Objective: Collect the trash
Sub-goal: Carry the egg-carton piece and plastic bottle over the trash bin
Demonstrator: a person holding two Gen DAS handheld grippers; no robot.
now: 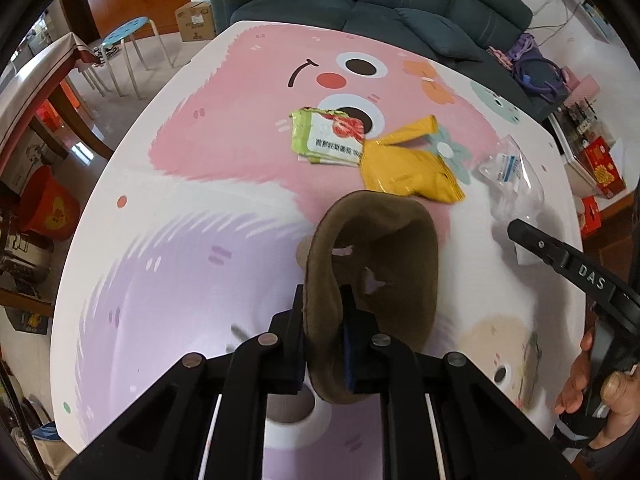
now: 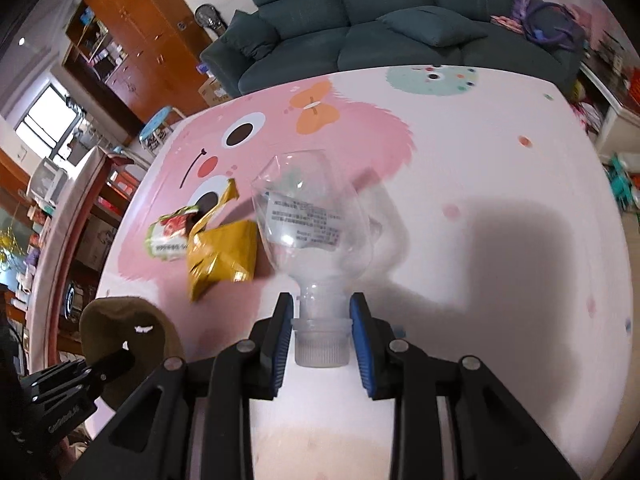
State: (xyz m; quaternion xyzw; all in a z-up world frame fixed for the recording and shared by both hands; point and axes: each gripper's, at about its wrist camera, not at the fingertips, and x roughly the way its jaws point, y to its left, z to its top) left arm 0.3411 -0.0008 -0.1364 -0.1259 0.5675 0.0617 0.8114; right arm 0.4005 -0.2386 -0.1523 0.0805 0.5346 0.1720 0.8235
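Over the table [image 1: 168, 240], left tool [image 1: 320, 312] clenches brown cloth [image 1: 380, 248]; right tool [image 2: 320, 320] grasps labelled bottle [image 2: 312, 224].

Black tool [image 2: 320, 322], blue pads [image 2: 362, 348], silver screws.

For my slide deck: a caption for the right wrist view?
Right gripper shut on a clear bottle's neck above the table.

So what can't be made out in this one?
- Brown fabric bag: its inside is in shadow in the left wrist view; the left gripper covers its lower rim.
- Clear plastic bottle: label print is too small and blurred in both views.
- Green wrapper: partly hidden behind the yellow wrapper in the right wrist view.
- Right gripper: whether its pads press the bottle neck is unclear.
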